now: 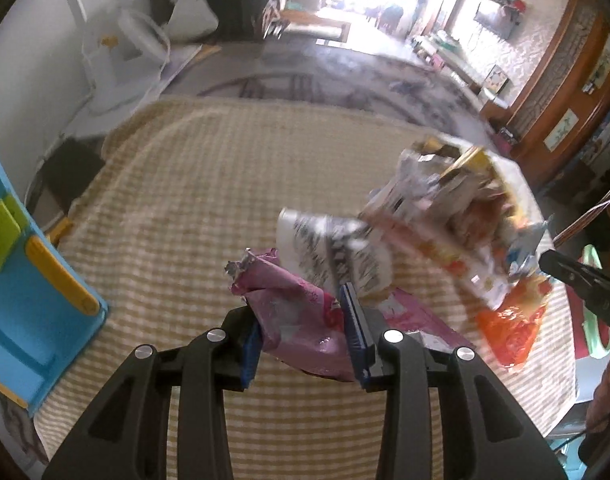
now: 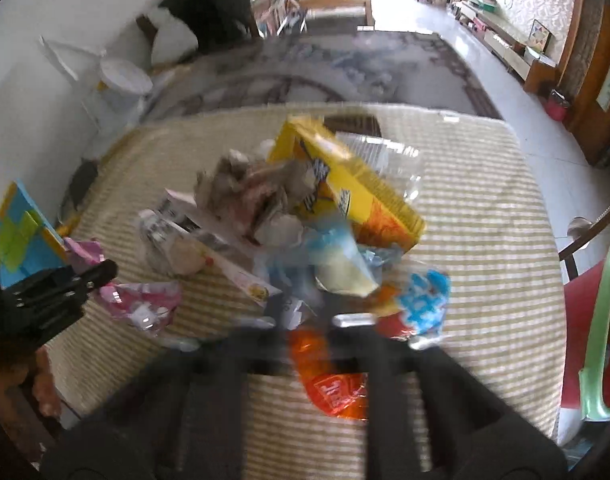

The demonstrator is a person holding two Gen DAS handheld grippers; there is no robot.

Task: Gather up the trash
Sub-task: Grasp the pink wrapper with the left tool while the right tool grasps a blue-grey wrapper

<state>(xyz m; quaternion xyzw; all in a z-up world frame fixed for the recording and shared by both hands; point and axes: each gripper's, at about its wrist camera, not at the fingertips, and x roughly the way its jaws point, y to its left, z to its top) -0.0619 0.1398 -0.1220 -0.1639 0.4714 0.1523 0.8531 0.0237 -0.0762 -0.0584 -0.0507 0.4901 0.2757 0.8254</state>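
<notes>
A heap of trash lies on a table with a yellow checked cloth (image 1: 193,184). In the left wrist view my left gripper (image 1: 301,344) is shut on a crumpled pink wrapper (image 1: 289,312); a white printed wrapper (image 1: 333,252) lies just beyond it. In the right wrist view my right gripper (image 2: 309,356) is blurred by motion, with an orange wrapper (image 2: 329,388) between its fingers. Beyond it lie a yellow box (image 2: 345,184), crumpled paper (image 2: 245,188), blue-and-white wrappers (image 2: 425,300) and a second pink wrapper (image 2: 141,304). The left gripper also shows at that view's left edge (image 2: 101,272).
A blue, green and yellow plastic toy (image 1: 29,292) stands at the table's left edge. A red chair with a green frame (image 2: 601,332) stands to the right. A white bucket (image 2: 121,84) and a grey patterned rug (image 2: 325,68) lie beyond the table.
</notes>
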